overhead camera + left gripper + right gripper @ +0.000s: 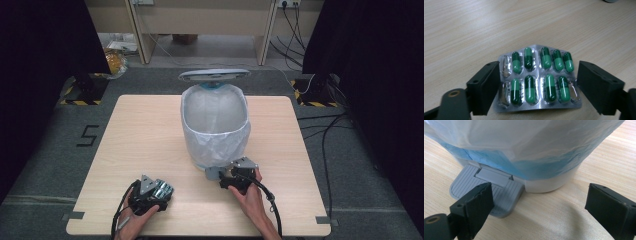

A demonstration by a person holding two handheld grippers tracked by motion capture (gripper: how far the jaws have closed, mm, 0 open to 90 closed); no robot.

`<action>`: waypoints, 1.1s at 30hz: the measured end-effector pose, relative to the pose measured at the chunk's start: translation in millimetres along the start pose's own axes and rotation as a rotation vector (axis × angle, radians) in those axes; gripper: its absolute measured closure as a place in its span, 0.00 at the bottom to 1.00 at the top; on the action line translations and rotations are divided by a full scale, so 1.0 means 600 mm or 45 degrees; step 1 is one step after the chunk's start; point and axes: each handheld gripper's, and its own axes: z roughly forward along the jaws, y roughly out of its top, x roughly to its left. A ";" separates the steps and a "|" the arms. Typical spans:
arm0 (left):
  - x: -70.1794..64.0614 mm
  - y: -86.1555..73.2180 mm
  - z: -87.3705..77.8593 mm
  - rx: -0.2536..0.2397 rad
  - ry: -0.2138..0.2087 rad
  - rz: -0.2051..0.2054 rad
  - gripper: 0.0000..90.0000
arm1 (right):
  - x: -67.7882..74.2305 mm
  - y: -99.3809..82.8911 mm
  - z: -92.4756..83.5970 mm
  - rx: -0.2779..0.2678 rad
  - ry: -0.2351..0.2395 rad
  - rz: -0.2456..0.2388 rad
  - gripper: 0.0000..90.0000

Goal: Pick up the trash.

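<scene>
The left gripper view shows a blister pack (537, 80) of green capsules lying on the bench (474, 30) between the left gripper (537, 87) fingers, seemingly not yet pinched. The right gripper (537, 207) fingers are spread, one pressing the pedal (486, 190) of the lined bin (215, 125), lid (214, 75) raised.

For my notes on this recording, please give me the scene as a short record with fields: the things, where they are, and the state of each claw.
surface: light wooden table
bin: white pedal bin lined with a white plastic bag, grey lid raised
pedal: grey ribbed plastic pedal at the bin's base
pack: silver blister pack of green capsules, flat on the table, some pockets empty
left claw: jaws either side of the pack, not pressing it
right claw: open, one jaw on the pedal
</scene>
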 end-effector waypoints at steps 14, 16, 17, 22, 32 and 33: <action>0.011 0.011 -0.001 -0.019 -0.128 -0.025 0.47 | -0.001 0.000 0.000 0.002 0.002 0.005 0.09; 0.013 0.017 -0.003 -0.030 -0.128 -0.028 0.47 | -0.001 0.000 0.000 0.001 0.004 0.004 0.09; 0.015 0.025 -0.005 -0.042 -0.127 -0.019 0.47 | -0.001 0.000 0.000 0.001 0.003 0.003 0.09; 0.025 0.045 -0.010 -0.071 -0.129 -0.019 0.47 | -0.001 0.000 0.000 0.003 0.006 0.003 0.09; 0.047 0.102 -0.029 -0.152 -0.143 -0.019 0.47 | -0.001 0.000 0.001 0.001 0.005 0.004 0.09; 0.048 0.105 -0.030 -0.156 -0.141 -0.019 0.47 | -0.001 0.000 0.001 0.001 0.005 0.004 0.09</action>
